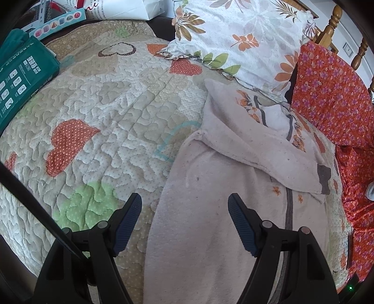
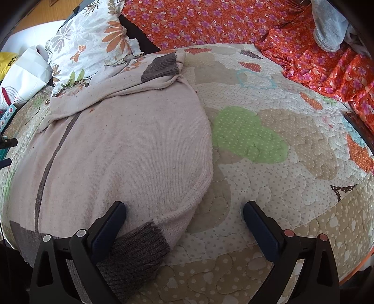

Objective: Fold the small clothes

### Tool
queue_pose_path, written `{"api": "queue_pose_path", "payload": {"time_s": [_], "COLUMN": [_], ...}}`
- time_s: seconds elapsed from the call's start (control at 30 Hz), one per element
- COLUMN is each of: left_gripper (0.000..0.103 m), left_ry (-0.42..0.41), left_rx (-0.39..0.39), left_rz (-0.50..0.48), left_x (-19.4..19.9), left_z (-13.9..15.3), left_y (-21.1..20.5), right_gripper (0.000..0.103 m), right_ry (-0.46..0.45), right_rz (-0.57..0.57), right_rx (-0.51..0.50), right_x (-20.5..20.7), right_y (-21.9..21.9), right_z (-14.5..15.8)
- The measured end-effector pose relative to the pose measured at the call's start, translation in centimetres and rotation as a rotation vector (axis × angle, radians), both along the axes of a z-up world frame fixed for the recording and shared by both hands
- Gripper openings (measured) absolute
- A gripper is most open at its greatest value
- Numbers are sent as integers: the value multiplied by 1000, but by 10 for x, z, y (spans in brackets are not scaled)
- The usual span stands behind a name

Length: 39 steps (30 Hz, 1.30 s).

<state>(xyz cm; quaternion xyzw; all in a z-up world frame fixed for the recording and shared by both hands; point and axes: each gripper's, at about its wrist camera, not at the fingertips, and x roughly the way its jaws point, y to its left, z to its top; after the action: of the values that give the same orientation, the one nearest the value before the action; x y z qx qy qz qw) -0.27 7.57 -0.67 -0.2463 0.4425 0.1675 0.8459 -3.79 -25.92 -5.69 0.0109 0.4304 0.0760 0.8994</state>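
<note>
Mid-fold on the pale pink knit sweater (image 2: 121,145) with grey ribbed cuffs, lying on the heart-patterned quilt (image 1: 98,112). Both my left gripper (image 1: 184,205) and right gripper (image 2: 184,210) gape wide, holding nothing. Next I'd probably pinch that near sleeve cuff (image 2: 138,247) and fold inward.

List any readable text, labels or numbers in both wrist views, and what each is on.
None can be read for certain.
Green box: white print and icons, too small and blurred.
White paper bag: rows of small grey print and part of a red script word, not legible.
Colourful card box: only shape icons, no words readable.
Sweater and quilt: no text.
</note>
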Motion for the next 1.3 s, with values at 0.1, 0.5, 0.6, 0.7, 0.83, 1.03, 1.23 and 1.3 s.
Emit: {"api": "queue_pose_path", "payload": {"time_s": [0.1, 0.5, 0.6, 0.7, 0.83, 1.03, 1.23, 1.3], "left_gripper": [75, 76, 78, 78, 78, 69, 55, 54], "left_ry": [8, 18, 12, 2, -22, -47, -38, -45], "left_rx": [-5, -66, -62, -97, -199, -303, -344, -386], "left_rz": [12, 29, 11, -38, -113, -164, -187, -187], "left_x": [-5, -21, -18, -17, -21, -34, -66, -79], "left_z": [-4, -25, -25, -25, -31, -37, -44, -49], "left_y": [5, 24, 19, 13, -1, -20, -33, -36], "right_gripper": [102, 103, 103, 101, 95, 81, 69, 68], "right_ry": [1, 10, 18, 41, 80, 146, 207, 214], "right_rz": [-2, -18, -20, -25, -87, -71, 8, 48], "right_rx": [-1, -4, 3, 91, 378, 454, 553, 588], "right_x": [0, 2, 2, 3, 5, 17, 24, 25], "right_y": [1, 3, 3, -9, -50, -62, -39, -31], "right_z": [0, 0, 1, 9, 14, 13, 6, 5]}}
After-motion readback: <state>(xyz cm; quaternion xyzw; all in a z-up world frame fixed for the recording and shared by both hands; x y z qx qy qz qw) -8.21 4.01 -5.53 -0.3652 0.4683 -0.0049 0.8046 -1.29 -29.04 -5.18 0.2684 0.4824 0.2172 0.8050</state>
